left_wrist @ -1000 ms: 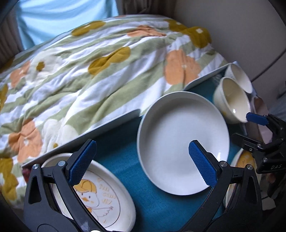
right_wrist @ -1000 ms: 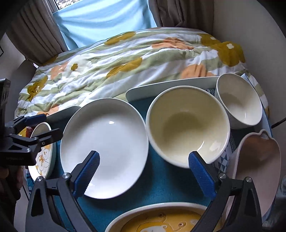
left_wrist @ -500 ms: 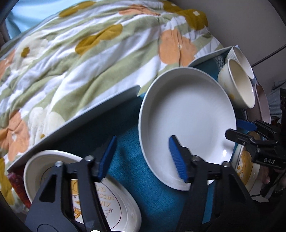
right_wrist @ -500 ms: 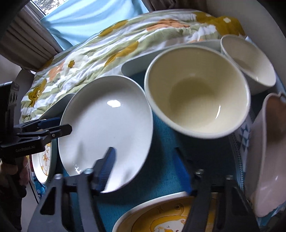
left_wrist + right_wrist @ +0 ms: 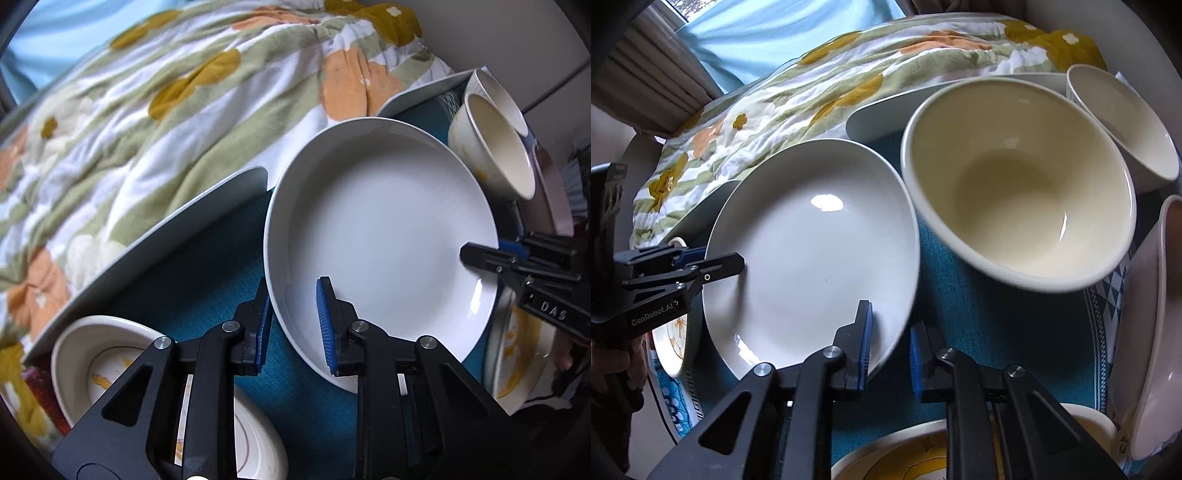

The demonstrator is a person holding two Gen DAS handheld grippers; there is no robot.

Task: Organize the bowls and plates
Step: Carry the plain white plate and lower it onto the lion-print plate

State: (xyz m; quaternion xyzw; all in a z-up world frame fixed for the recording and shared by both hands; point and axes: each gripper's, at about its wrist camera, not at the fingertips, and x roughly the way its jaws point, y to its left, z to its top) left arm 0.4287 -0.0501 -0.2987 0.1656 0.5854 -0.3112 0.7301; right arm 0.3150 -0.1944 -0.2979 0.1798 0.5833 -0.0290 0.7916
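A large plain white plate (image 5: 380,236) lies on the teal cloth (image 5: 207,295); it also shows in the right wrist view (image 5: 812,266). My left gripper (image 5: 293,325) is shut on its left rim, one pad inside and one outside. My right gripper (image 5: 890,354) is shut on its opposite rim and shows in the left wrist view (image 5: 495,254). A big cream bowl (image 5: 1019,181) stands right of the plate, with a smaller white bowl (image 5: 1123,122) behind it.
A duck-print plate (image 5: 110,369) lies at the near left. A yellow-print plate (image 5: 923,458) lies at the near edge. A pinkish dish (image 5: 1148,332) stands at the right. A floral quilt (image 5: 166,110) lies beyond the table's rim (image 5: 184,210).
Both grippers have moved in to the white plate's opposite rims and narrowed from wide open to closed on it. The plate now looks slightly tilted.
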